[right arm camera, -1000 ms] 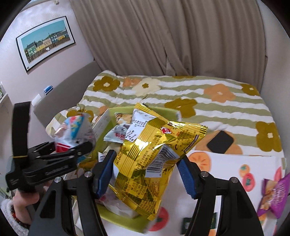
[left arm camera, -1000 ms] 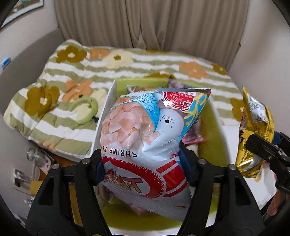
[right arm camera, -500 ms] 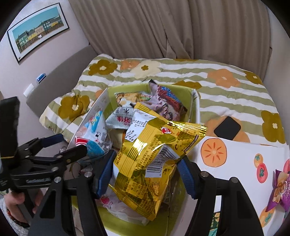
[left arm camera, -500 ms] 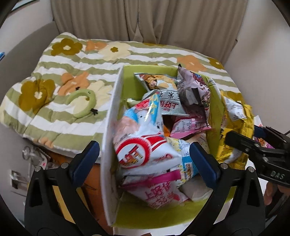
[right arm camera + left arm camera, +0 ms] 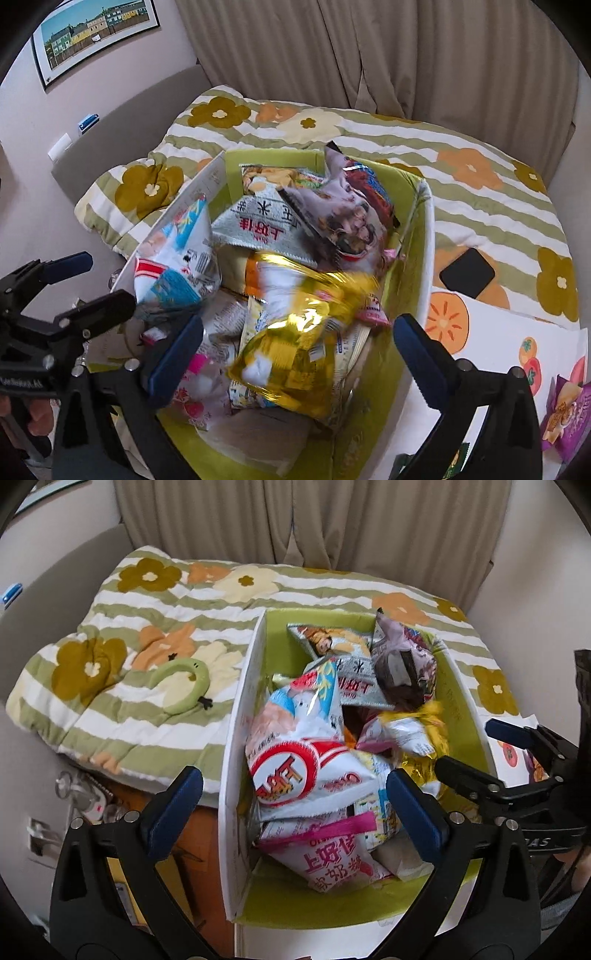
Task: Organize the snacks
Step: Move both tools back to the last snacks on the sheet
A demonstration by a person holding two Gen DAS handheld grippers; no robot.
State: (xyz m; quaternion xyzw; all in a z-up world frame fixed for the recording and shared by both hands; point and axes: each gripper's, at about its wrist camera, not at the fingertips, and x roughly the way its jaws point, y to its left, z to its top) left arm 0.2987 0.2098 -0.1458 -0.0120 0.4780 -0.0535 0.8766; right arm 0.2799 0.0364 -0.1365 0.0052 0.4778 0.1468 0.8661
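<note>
Snack bags now lie in the green box: the yellow bag has left the right hand-held gripper, whose jaws have just been opening and stand spread above it, while the shrimp bag rests below the spread left hand-held gripper. Both deposits look done; a purple bag waits on the surface.

Both bags got dropped: shrimp chips and gold bag now in the green box, jaws just sprang wide.
</note>
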